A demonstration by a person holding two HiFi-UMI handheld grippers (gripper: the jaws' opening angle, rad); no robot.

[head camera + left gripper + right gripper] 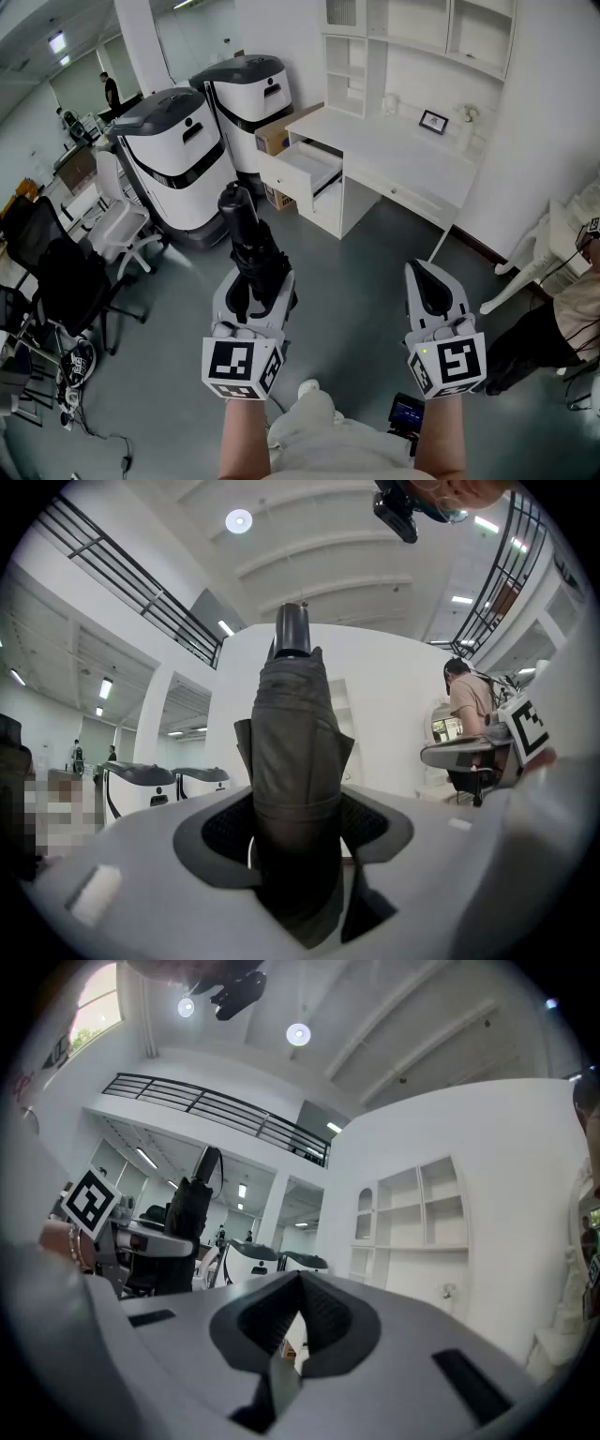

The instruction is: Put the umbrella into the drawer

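Observation:
My left gripper is shut on a folded black umbrella, which stands up out of the jaws with its handle end on top. In the left gripper view the umbrella fills the gap of the left gripper, both pads pressed against its cloth. My right gripper is held beside it, shut with nothing in it; in its own view the right gripper has its pads meeting. The white desk ahead has one open drawer pulled out to the left. The umbrella also shows at the left of the right gripper view.
Two large white-and-black machines stand left of the desk, a cardboard box between them and it. Black office chairs are at the left. A white chair and a person are at the right.

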